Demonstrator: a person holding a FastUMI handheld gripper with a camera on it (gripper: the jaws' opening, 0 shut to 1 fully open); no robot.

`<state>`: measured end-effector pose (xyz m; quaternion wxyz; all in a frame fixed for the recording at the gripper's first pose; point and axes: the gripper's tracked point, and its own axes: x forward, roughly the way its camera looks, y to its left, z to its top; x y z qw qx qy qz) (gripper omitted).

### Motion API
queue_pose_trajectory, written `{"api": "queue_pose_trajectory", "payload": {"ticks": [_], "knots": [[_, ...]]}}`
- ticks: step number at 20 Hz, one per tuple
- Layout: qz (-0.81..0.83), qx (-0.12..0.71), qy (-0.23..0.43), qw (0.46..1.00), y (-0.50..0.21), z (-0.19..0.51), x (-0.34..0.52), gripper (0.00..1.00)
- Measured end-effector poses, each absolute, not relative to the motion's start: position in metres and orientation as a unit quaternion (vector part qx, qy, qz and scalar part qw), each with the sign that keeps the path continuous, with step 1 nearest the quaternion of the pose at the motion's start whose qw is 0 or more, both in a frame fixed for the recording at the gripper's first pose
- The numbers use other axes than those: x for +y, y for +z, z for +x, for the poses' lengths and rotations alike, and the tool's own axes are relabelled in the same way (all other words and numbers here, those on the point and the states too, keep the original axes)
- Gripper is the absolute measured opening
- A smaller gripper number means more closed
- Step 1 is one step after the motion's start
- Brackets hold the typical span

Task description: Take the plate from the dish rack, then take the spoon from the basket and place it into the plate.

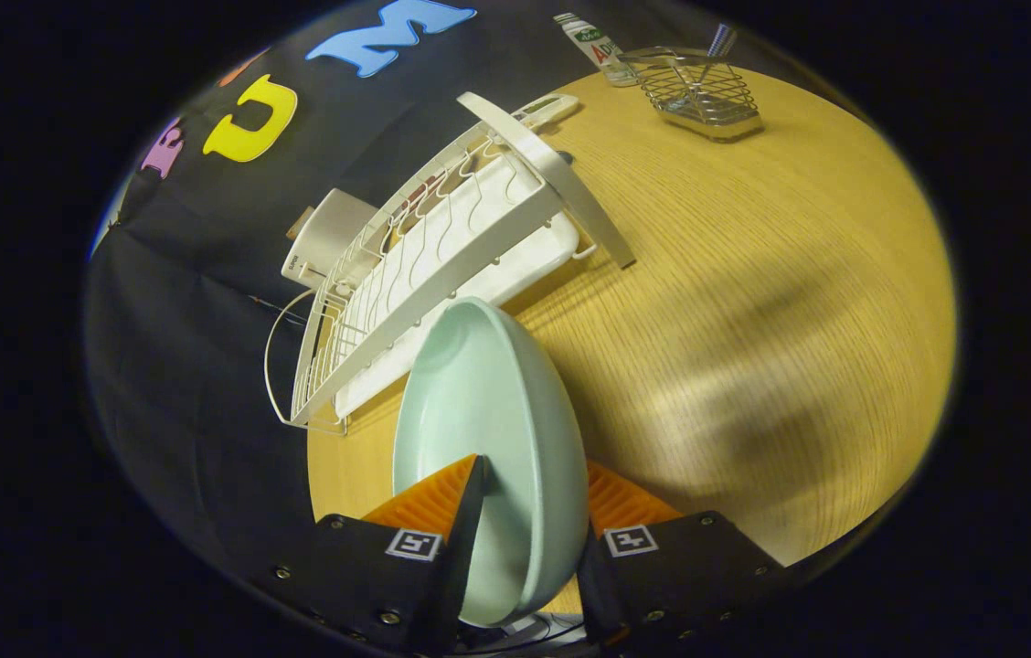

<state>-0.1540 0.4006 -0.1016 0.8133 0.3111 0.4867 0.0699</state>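
Now gripper (529, 512) fingers pinch rim of smooth pale-green plate (479, 411), held on edge above wood-grain table (753, 302), just beside white wire dish rack (442, 247). Wire basket (703, 91) w/ utensil handle stands far beyond.

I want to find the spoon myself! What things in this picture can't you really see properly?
- The spoon: in the gripper view only thin handles poke out of the wire basket far beyond the fingers; too small to tell which is a spoon.
- The plate: its near rim sits between the fingers, and the gripper covers that part.
- The dish rack: its far side is hidden behind its own wires.
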Motion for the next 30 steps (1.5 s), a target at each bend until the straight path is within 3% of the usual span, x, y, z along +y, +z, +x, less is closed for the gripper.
{"api": "queue_pose_trajectory", "payload": {"ticks": [4,11,17,30], "knots": [[0.299,0.477,0.046,0.825,-0.100,-0.153,0.385,0.59],[0.279,0.391,0.004,0.877,-0.058,-0.131,0.334,0.59],[0.241,0.307,-0.078,0.917,-0.017,-0.084,0.255,0.59],[0.277,0.210,-0.243,0.906,0.003,-0.009,0.131,0.59]]}}
